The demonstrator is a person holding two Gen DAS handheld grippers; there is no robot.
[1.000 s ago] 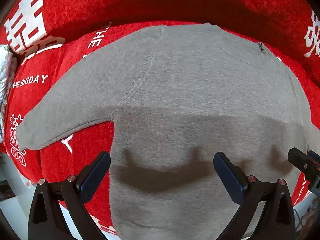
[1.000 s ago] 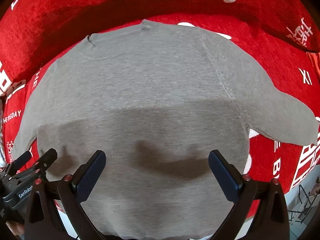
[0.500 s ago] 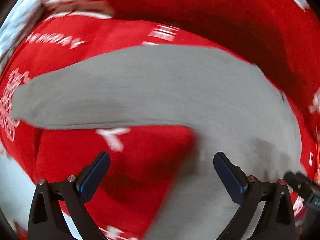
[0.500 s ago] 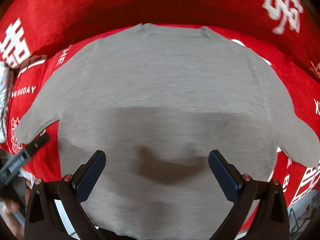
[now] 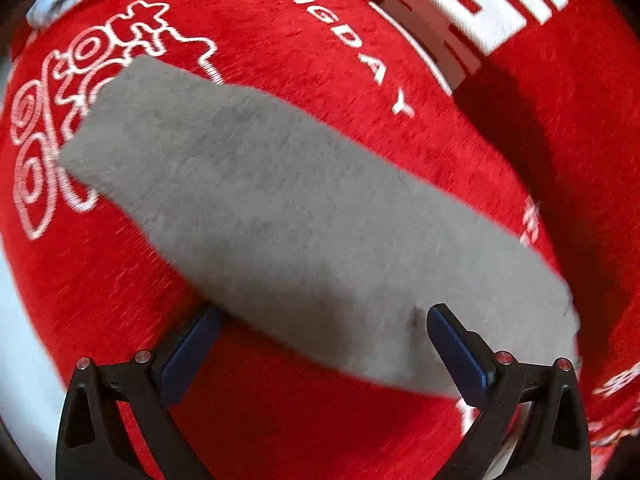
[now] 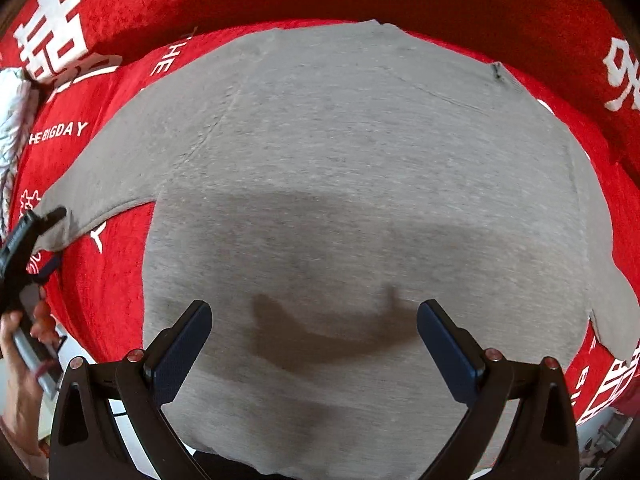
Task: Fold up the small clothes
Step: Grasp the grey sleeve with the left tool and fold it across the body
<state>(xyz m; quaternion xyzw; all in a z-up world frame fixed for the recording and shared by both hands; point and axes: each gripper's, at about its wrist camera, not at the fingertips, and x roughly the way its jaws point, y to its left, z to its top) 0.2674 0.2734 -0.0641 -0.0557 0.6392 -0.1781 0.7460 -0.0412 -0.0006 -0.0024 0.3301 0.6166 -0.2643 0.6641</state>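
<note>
A grey long-sleeved shirt (image 6: 360, 200) lies flat on a red blanket (image 6: 112, 280), neck at the far side. Its left sleeve (image 5: 260, 208) fills the left wrist view and runs diagonally up-left to the cuff. My left gripper (image 5: 320, 344) is open, its jaws on either side of the sleeve, low over it. It also shows at the sleeve cuff in the right wrist view (image 6: 28, 236), held by a hand. My right gripper (image 6: 314, 332) is open and empty above the shirt's lower body.
The red blanket (image 5: 360, 60) has white lettering and patterns. A pale patterned cloth (image 6: 12, 120) lies at its far left edge. The blanket's near edge drops to a white floor (image 5: 20, 340) at the left. The right sleeve (image 6: 612, 312) hangs toward the right edge.
My left gripper swung left from the shirt's body to the left sleeve and came in close over it. My right gripper shifted left over the body. Both stayed open.
</note>
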